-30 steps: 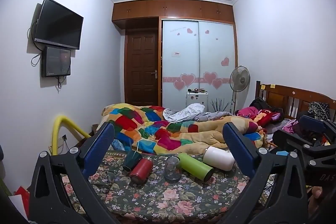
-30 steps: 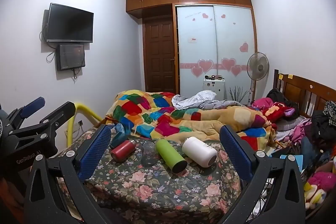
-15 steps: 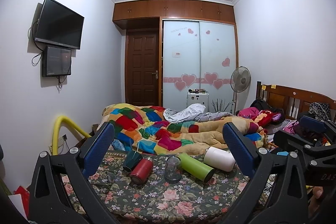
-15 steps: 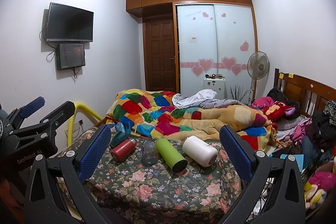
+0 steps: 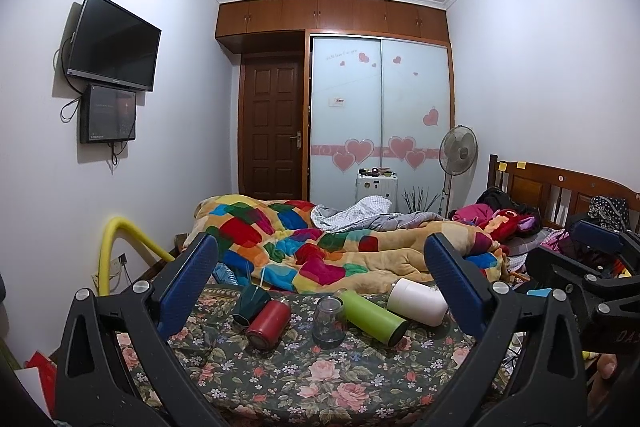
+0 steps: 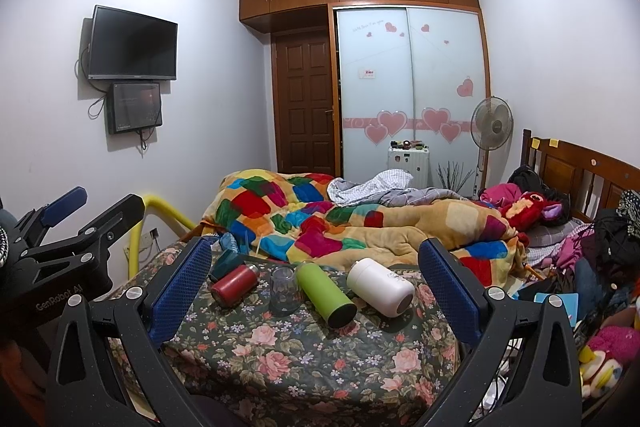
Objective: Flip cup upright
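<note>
Several cups lie on a floral tablecloth (image 5: 304,379): a white cup (image 5: 416,301) (image 6: 380,285), a green cup (image 5: 372,315) (image 6: 326,293), a red cup (image 5: 268,317) (image 6: 234,283) and a dark teal cup (image 5: 250,301) (image 6: 224,261), all on their sides. A clear glass (image 5: 329,315) (image 6: 283,289) stands between the red and green cups. My left gripper (image 5: 320,291) is open and empty, well short of the cups. My right gripper (image 6: 314,291) is open and empty, also held back from them.
A bed with a patchwork quilt (image 6: 320,219) lies right behind the table. A yellow padded rail (image 5: 120,247) stands at the left. Clothes and toys (image 6: 600,267) pile at the right. The left gripper also shows in the right wrist view (image 6: 72,239).
Both views have shifted only slightly; the cups and both grippers stay as they were.
</note>
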### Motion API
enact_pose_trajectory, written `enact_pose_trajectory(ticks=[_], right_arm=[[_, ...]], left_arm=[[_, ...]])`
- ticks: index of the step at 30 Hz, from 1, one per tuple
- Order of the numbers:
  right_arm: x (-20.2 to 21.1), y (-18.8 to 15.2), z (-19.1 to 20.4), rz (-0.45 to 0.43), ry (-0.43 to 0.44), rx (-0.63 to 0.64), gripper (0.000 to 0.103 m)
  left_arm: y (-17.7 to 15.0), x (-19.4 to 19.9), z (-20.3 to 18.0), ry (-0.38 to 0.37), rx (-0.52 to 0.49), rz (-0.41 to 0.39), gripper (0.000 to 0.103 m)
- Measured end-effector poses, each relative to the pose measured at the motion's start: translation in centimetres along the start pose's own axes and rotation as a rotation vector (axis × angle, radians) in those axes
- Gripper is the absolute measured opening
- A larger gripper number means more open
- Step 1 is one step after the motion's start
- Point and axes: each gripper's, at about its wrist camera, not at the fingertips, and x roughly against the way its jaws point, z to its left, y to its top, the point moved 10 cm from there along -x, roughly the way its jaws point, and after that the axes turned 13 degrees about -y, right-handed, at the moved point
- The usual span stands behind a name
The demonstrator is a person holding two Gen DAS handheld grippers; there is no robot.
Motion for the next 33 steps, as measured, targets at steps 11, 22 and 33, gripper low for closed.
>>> enact_pose_trajectory(ticks=[11, 22, 33], right_arm=[[-0.1, 0.0, 0.0, -0.001, -0.001, 0.001, 0.103], [-0.1, 0.0, -0.1, 0.000, 0.000, 0.001, 0.103], [-0.8, -1.1, -0.1, 0.018, -0.001, 0.003, 0.103]], left_arm=[[0.1, 0.0, 0.0, 0.001, 0.002, -0.001, 0.103], [0.0, 0.1, 0.1, 0.000, 0.004, 0.000, 0.103], [-0.7, -0.8, 0.5, -0.004, 0.028, 0.021, 0.103]])
